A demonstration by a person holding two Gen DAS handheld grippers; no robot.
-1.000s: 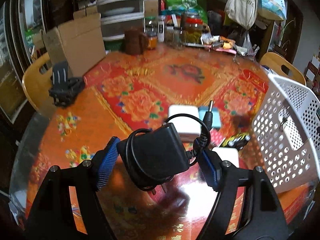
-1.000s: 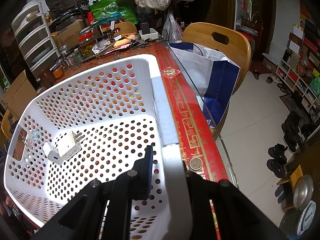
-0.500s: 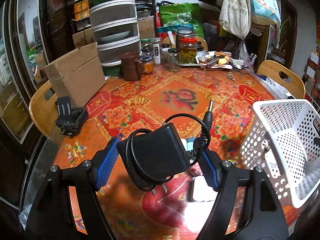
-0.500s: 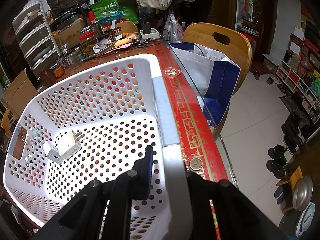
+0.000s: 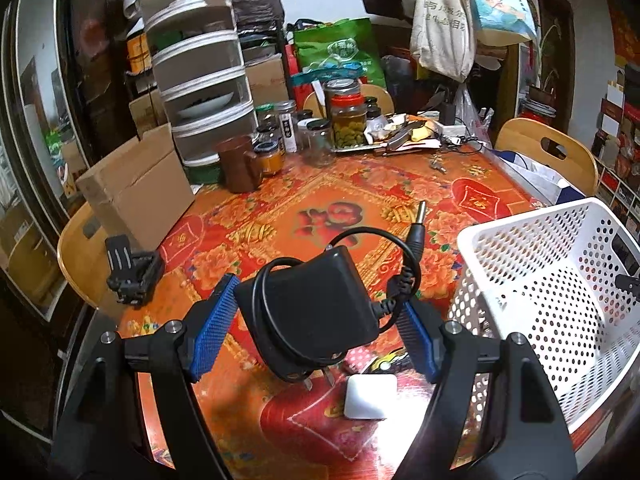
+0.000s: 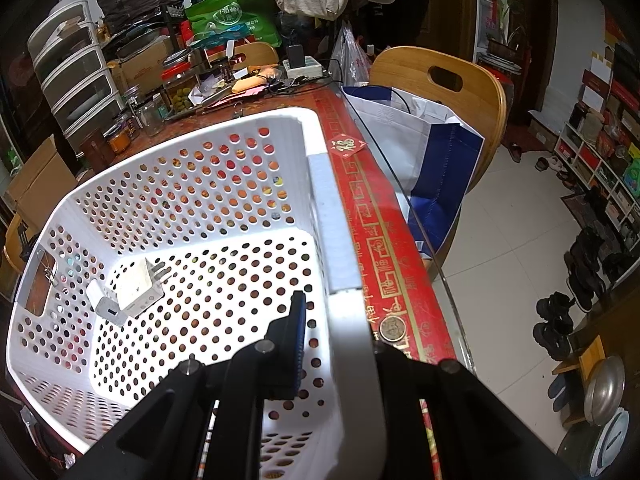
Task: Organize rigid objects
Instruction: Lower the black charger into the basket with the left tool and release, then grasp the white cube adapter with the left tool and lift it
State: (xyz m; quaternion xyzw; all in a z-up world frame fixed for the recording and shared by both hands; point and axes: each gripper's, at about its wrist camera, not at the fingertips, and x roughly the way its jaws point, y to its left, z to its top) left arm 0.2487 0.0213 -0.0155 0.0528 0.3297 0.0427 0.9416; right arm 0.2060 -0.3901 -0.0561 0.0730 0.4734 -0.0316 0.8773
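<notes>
Trouble from here would most likely start with the cord. The left gripper (image 5: 310,326) is clamped on a black power adapter (image 5: 306,312), its blue pads (image 5: 212,330) pressing the body from both sides, and the charger hangs clear of the table (image 5: 280,208) with its prongs pointing down. A thin cable is wound loosely round the adapter, and the barrel plug (image 5: 416,236) sticks up free ahead of the jaws; if the carry passes low over the near wall of the white basket (image 5: 532,240), which stands ahead and to this gripper's right, that loop or the plug could snag on the rim or in a hole and drag the adapter askew in the grip. The smooth casing gives the pads little to bite on, so I judge a sideways jolt could make it slip. Directly below the jaws lies a white charger block (image 5: 366,396), with something yellow and black just beyond it, half hidden; a drop would land there. The right gripper (image 6: 340,344) is pinched shut on the basket's rim (image 6: 348,320), one finger inside the wall and one outside. It steadies the basket, yet a hard knock from the adapter's arrival might still tip it toward the table edge just beside it. Inside, well ahead and left of this gripper, a white plug (image 6: 138,292) already rests on the floor.
</notes>
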